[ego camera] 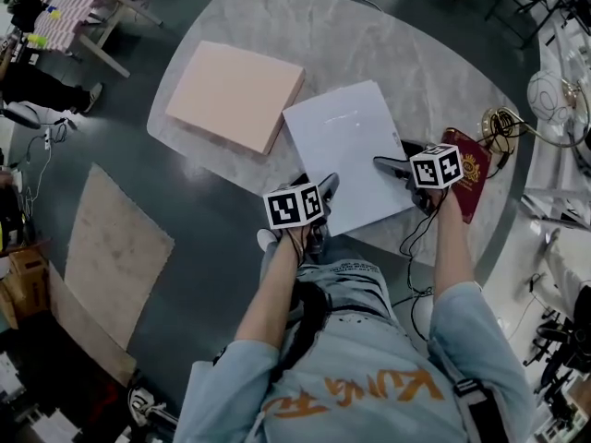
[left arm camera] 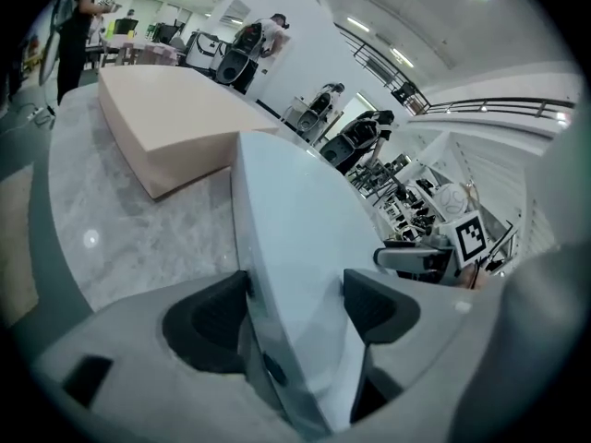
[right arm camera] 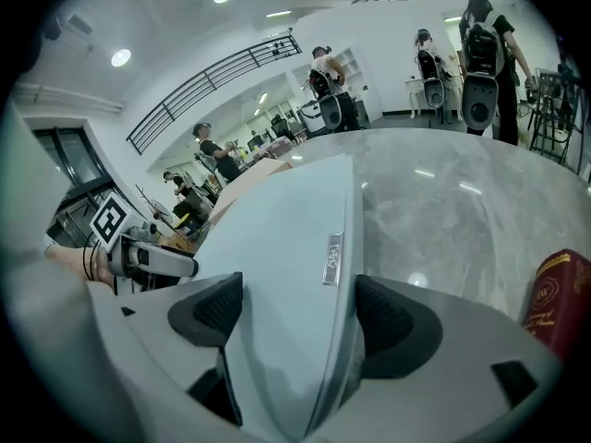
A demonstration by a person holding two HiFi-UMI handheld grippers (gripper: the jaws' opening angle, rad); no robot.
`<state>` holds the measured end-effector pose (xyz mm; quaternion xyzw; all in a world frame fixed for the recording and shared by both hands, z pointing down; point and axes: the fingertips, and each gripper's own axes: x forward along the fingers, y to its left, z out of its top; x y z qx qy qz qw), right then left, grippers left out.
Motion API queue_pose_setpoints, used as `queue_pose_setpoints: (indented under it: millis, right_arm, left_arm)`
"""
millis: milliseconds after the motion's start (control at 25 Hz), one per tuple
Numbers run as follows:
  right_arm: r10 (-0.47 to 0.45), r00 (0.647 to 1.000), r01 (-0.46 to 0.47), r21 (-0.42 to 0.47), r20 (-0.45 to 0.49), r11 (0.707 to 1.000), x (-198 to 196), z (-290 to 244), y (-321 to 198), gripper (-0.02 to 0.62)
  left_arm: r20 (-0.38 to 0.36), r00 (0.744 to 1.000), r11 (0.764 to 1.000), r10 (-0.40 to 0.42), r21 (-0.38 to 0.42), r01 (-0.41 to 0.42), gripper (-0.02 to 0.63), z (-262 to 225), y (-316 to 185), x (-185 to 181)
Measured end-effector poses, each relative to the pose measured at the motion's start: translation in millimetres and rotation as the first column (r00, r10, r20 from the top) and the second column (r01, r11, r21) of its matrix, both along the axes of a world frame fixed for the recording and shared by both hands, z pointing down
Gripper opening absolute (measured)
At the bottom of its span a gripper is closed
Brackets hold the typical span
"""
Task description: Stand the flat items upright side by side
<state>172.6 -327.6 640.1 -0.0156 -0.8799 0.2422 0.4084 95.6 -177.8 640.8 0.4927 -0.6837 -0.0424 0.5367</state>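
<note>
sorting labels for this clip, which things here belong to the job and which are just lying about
Job: white flat case, held by left gripper and right gripper; pink flat box; red booklet.
Lying about: coiled cable; cardboard sheet on the floor.

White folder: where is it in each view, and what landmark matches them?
Head view: white folder at centre, on the grey marble table, right of the pink box.
Left gripper view: the folder at centre, between the left gripper's tongs.
Right gripper view: the folder at centre, between the right gripper's tongs.
Shared landmark: that table, in all three.
</note>
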Motion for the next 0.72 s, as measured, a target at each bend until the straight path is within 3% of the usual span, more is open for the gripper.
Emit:
queue_pose_setpoints:
  millis: [320,720]
  right_arm:
    - [0.029,0.994,-0.040,0.099,0.103,0.994,-6.6,-31.1,-0.9,0.390]
    - [0.041,0.966,-0.093,0.195,0.256,0.976,-24.2,-64.1,-3.4,0.390]
  left_arm:
    - [0.122,0.992,0.998,0.030,0.042,-0.035,0.337,-26.9,-5.1,-14.3]
    - [0.302,0.953,0.995,0.025,0.083,-0.052,0.339,-63.1,-13.9,-38.7]
